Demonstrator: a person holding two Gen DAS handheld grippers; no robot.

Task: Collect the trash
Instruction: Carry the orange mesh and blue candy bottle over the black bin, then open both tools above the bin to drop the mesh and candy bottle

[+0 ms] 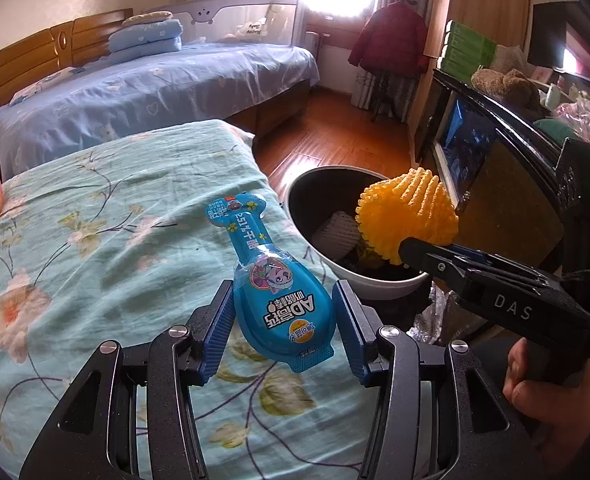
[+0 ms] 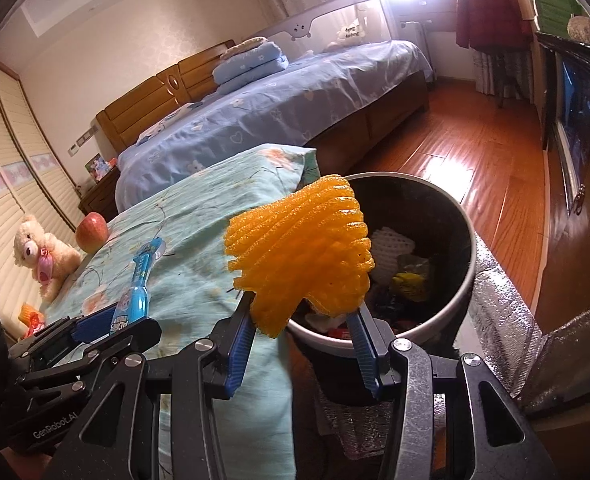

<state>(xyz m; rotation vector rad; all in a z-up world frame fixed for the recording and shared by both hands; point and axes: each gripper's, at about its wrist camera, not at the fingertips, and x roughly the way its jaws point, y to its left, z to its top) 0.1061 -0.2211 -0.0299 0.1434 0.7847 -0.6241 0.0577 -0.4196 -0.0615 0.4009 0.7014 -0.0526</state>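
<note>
The left gripper (image 1: 283, 320) pinches the wide end of a blue snack packet (image 1: 273, 280) between its fingers, above the floral cloth (image 1: 95, 240). To its right, the right gripper (image 2: 303, 336) clamps an orange foam fruit net (image 2: 299, 252), held ahead of its fingers over the near rim of the trash bin (image 2: 465, 240).

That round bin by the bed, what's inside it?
The bin holds a white foam net, a yellow wrapper and darker scraps. The orange foam net held in front hides its near side.

Bin (image 2: 461, 280) mouth open; TV cabinet (image 1: 507, 184) crowds far side.
</note>
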